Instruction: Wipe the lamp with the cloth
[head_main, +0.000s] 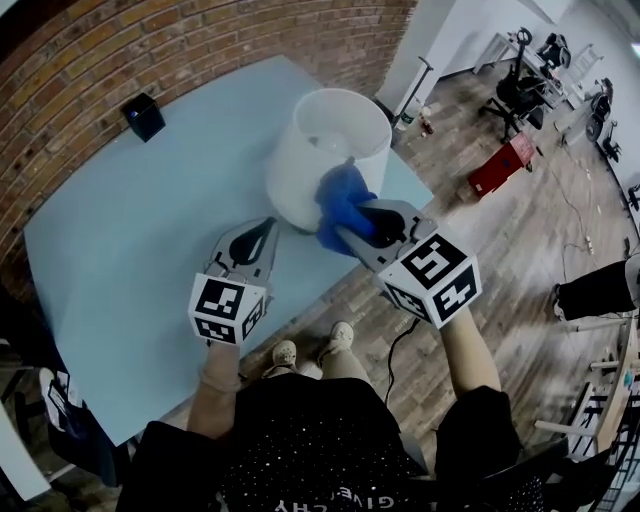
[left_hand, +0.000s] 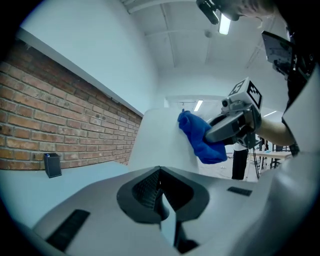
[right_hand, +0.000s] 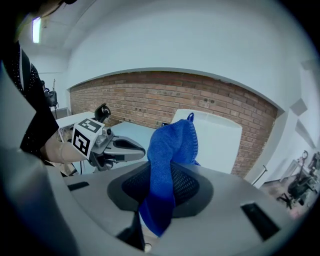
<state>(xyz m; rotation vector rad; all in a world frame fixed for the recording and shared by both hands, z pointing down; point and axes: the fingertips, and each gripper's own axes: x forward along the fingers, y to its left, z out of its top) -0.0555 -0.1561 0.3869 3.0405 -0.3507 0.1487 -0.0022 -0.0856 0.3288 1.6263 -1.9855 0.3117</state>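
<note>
A white lamp with a wide, open-topped shade stands on the pale blue surface, close to the surface's right-hand edge and well apart from a small black box that sits near the brick wall. The right claw pinches a blue cloth. In the right gripper view the cloth runs down between the two jaws of that claw and bunches up above them, with the lamp just behind it. From the head view the bunched cloth lies against the near side of the lamp, below its rim. The left gripper view shows the same thing from the side: the cloth is pressed on the lamp wall with the right claw behind it. The left claw is low over the surface just beside the foot of the lamp, to the left of the cloth. Its jaws are pressed together with nothing between them. A wooden floor shows beyond the edge of the surface.
</note>
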